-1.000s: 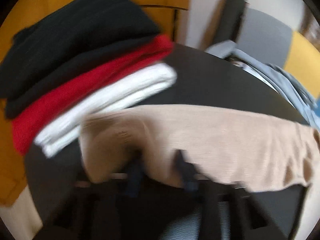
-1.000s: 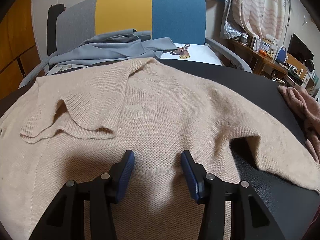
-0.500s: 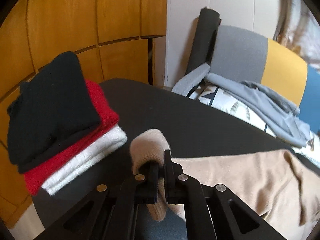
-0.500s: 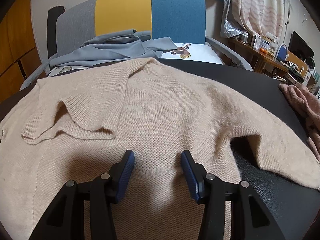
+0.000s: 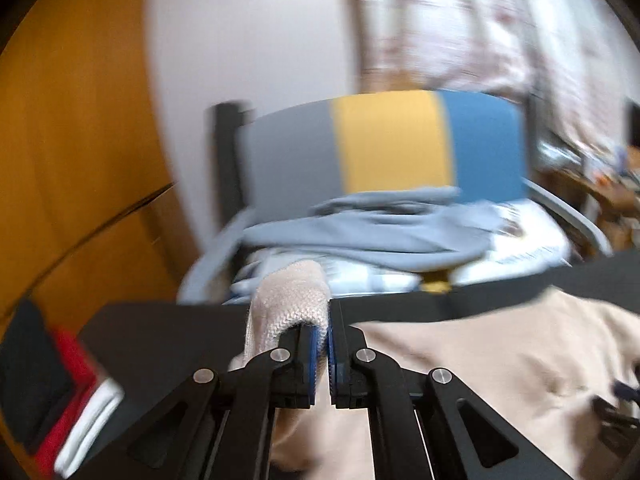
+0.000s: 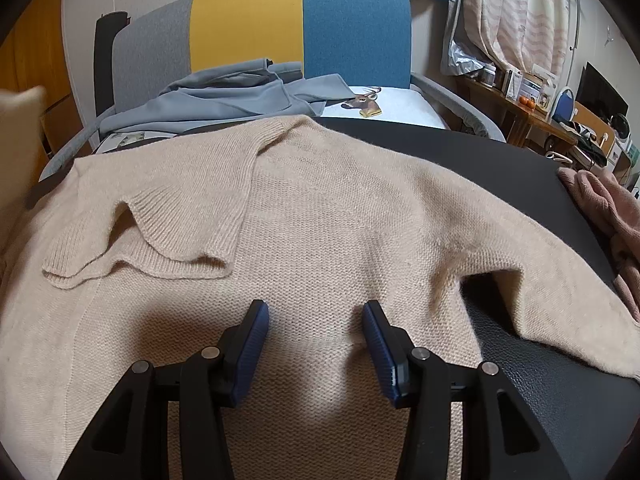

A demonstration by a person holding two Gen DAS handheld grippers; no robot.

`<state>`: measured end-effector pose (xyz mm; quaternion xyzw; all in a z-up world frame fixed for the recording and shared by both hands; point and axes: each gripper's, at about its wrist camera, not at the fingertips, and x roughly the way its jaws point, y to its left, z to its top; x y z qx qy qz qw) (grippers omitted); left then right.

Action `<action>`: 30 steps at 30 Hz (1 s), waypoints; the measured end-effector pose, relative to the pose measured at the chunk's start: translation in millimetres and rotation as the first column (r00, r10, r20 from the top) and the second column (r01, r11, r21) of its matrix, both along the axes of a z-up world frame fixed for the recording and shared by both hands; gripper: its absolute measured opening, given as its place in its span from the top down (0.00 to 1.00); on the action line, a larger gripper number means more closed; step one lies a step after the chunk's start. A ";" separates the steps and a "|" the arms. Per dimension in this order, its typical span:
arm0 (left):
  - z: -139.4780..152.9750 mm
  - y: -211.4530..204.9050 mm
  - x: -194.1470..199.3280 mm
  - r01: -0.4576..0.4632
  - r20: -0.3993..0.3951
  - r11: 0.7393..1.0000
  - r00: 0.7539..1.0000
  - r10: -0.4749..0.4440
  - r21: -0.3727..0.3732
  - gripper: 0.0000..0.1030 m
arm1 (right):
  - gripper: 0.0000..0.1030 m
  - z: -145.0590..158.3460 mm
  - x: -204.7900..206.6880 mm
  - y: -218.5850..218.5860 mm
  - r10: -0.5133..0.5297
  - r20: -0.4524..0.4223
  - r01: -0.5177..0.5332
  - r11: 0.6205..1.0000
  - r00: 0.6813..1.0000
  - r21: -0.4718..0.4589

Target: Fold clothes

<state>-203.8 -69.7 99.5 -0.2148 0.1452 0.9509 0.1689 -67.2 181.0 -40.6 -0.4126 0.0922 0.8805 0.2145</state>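
Observation:
A beige knit sweater [image 6: 320, 216] lies spread across the black table [image 6: 520, 160], one sleeve folded over its left chest. My right gripper [image 6: 316, 328] hovers open just above the sweater's lower middle, nothing between its blue pads. In the left wrist view my left gripper [image 5: 322, 340] is shut on a bunched fold of the beige sweater [image 5: 292, 300], lifted above the table, the rest of the garment [image 5: 500, 352] trailing to the right. That raised fold [image 6: 20, 128] shows at the far left of the right wrist view.
A stack of folded black, red and white clothes [image 5: 60, 392] sits at the table's left edge. A pink garment [image 6: 600, 200] lies at the right edge. Behind the table stands a grey, yellow and blue chair [image 6: 280, 28] with a grey garment [image 6: 224, 96] on it.
My left gripper shut on the sweater's edge, then lifted it and swung to the right, away from the folded stack. The right gripper stayed open in place.

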 end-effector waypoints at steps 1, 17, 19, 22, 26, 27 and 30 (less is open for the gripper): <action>-4.8 24.1 6.2 0.042 -0.005 0.999 0.999 -0.042 -0.024 0.96 | 0.52 0.1 0.3 0.1 0.000 -0.001 0.000 1.000 1.000 -0.001; -91.9 57.3 37.6 0.262 0.234 0.964 0.936 -0.264 0.040 0.11 | 0.51 11.2 4.1 -5.2 0.014 -0.044 -0.014 1.000 0.999 0.006; -94.2 15.0 37.0 0.196 0.209 0.977 0.955 -0.209 0.084 0.11 | 0.52 17.7 5.7 -8.7 0.024 -0.064 -0.022 1.000 0.998 0.022; -103.6 -38.7 27.0 0.077 0.239 0.989 0.965 -0.105 0.126 0.11 | 0.52 36.2 7.7 -21.6 0.072 -0.133 -0.067 0.997 0.988 0.045; -130.1 -78.5 -11.2 -0.119 0.431 0.984 0.901 0.051 0.132 0.45 | 0.52 69.8 -18.6 -76.2 0.340 -0.165 -0.333 0.940 0.926 0.070; -135.3 -84.7 -20.7 -0.169 0.475 0.976 0.876 0.084 0.140 0.47 | 0.52 71.6 -29.1 -92.8 0.394 -0.124 -0.382 0.917 0.911 0.112; -137.7 -88.0 -35.4 -0.250 0.495 0.956 0.857 0.146 0.152 0.47 | 0.52 63.3 -58.3 -140.6 0.511 0.056 -0.499 0.802 0.858 0.327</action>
